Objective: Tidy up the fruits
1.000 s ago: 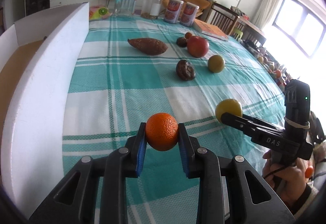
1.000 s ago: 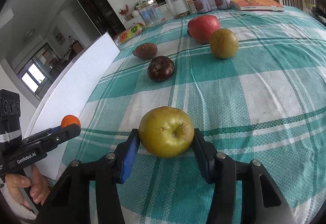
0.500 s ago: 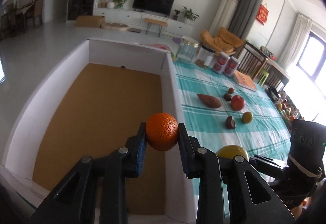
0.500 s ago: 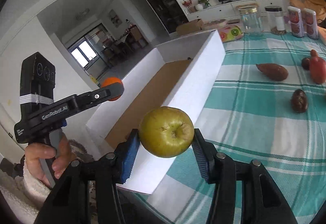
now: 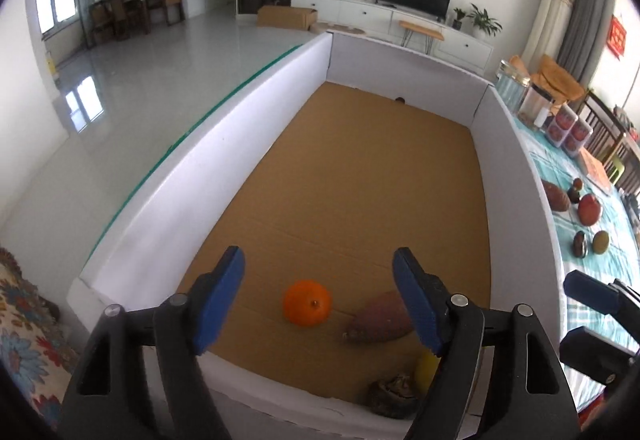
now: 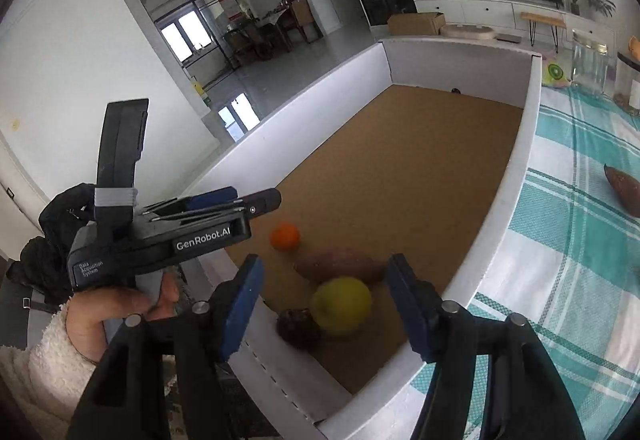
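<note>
A white-walled box (image 5: 516, 176) with a brown cardboard floor stands at the table's left. In it lie an orange (image 5: 307, 303), a sweet potato (image 5: 380, 323), a yellow-green apple (image 6: 341, 305) and a dark brown fruit (image 6: 298, 323). My left gripper (image 5: 320, 304) is open and empty above the box's near end, over the orange. My right gripper (image 6: 326, 304) is open and empty over the apple. The orange also shows in the right wrist view (image 6: 285, 235), beside the left gripper's body.
On the teal checked tablecloth (image 6: 580, 224) right of the box lie a second sweet potato (image 5: 557, 196), a red fruit (image 5: 589, 209), a dark fruit (image 5: 580, 245) and a yellowish fruit (image 5: 601, 241). Jars and cans (image 5: 568, 126) stand at the far end.
Both grippers have opened over the box. The orange has dropped from the left gripper and the apple from the right onto the box floor.
</note>
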